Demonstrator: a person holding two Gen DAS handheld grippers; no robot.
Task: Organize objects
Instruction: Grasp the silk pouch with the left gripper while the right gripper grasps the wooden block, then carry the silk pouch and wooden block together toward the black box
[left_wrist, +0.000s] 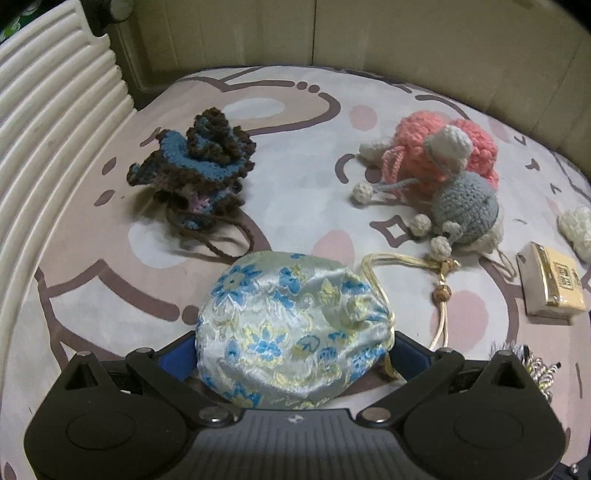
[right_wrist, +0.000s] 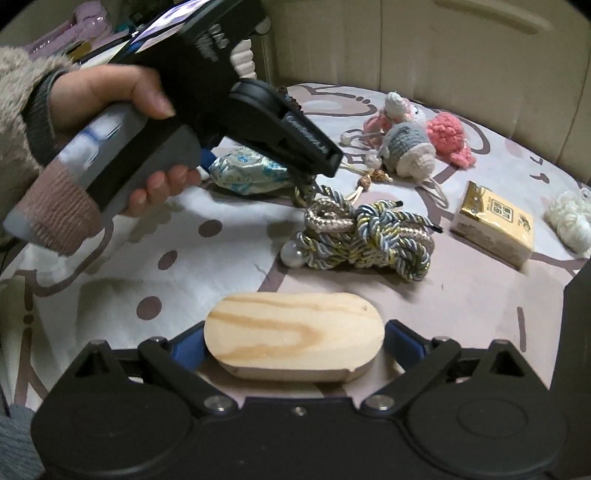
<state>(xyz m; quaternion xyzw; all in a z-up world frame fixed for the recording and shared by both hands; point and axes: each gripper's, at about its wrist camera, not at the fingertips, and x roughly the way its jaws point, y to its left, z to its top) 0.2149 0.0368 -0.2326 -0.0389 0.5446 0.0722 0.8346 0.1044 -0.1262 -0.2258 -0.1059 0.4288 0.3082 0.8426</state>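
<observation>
My left gripper (left_wrist: 295, 354) is shut on a pale satin pouch with blue and yellow flowers (left_wrist: 291, 328), its cord trailing right. The pouch also shows in the right wrist view (right_wrist: 247, 173), held by the left gripper (right_wrist: 258, 162) low over the bed. My right gripper (right_wrist: 295, 343) is shut on an oval wooden block (right_wrist: 295, 334) just above the bedsheet. A brown and blue crochet pouch (left_wrist: 195, 166) lies far left. Pink and grey crochet pouches (left_wrist: 450, 166) lie far right.
A bundle of twisted rope (right_wrist: 369, 236) lies mid-bed in front of the right gripper. A yellow tissue pack (right_wrist: 495, 229) and a white crochet piece (right_wrist: 569, 218) lie to the right. A ribbed white headboard (left_wrist: 48, 122) borders the left; a padded wall runs behind.
</observation>
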